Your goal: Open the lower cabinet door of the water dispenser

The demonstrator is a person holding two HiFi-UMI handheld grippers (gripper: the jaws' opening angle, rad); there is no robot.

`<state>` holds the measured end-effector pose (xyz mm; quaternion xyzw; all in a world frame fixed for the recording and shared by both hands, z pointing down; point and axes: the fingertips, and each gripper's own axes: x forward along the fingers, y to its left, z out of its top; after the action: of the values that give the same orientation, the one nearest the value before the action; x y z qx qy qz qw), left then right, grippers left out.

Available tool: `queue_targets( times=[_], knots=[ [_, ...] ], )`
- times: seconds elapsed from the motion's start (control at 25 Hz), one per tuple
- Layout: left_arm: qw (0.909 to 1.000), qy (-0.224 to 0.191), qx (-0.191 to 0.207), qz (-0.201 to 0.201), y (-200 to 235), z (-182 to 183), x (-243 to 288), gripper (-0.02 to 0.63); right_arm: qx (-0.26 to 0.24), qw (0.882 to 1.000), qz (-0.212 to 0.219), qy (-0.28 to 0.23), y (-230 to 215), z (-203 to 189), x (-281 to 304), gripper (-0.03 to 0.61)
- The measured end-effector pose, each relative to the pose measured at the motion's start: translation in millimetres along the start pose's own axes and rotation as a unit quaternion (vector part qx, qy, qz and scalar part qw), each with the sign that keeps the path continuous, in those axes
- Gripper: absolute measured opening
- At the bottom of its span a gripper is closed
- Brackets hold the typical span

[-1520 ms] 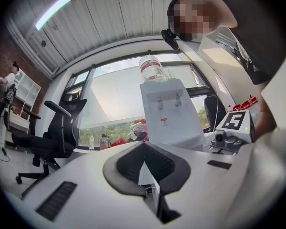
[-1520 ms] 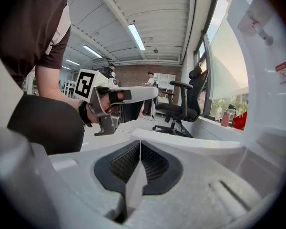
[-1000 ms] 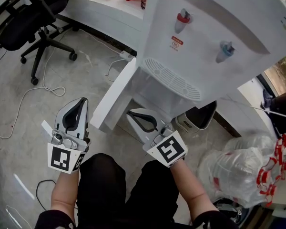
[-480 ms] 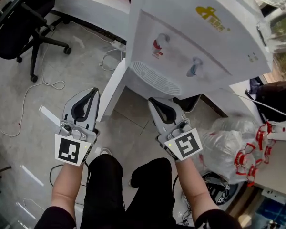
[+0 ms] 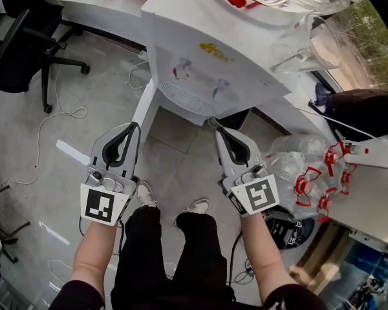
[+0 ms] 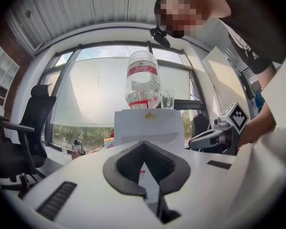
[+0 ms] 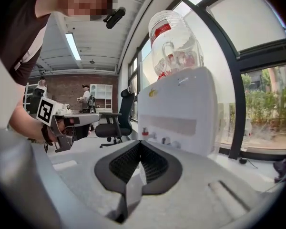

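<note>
we hold our left gripper and right gripper with jaws closed on nothing. the water dispenser stands on the floor by the desk edge, its lower door swung open.

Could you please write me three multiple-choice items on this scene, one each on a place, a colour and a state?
1. In the head view, where is the office chair? A left of the water dispenser; B right of it; C atop it.
2. The dispenser's body is: A black; B white; C red.
3. The right claw is: A wide open; B shut on a cup; C shut, empty.
Key: 1A, chair by the picture's left edge; 2B, white casing throughout; 3C, tips meet with nothing between.
</note>
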<state>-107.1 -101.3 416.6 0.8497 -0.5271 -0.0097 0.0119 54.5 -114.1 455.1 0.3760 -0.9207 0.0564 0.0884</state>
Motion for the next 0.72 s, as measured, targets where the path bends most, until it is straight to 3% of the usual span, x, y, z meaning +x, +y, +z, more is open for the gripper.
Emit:
queue_targets(
  times=[0.44,0.72],
  knots=[
    [0.9993,0.002,-0.020,-0.032,-31.4,100.6,11.4,0.009,0.034,0.997,-0.064,0.014,-19.4,86.9,-65.2,0.005],
    [0.9986,0.004,-0.027,-0.046,-47.6,143.9,21.5,0.009,0.034,0.995,-0.087,0.019,-27.9,134.9,-92.3,0.005]
  ],
)
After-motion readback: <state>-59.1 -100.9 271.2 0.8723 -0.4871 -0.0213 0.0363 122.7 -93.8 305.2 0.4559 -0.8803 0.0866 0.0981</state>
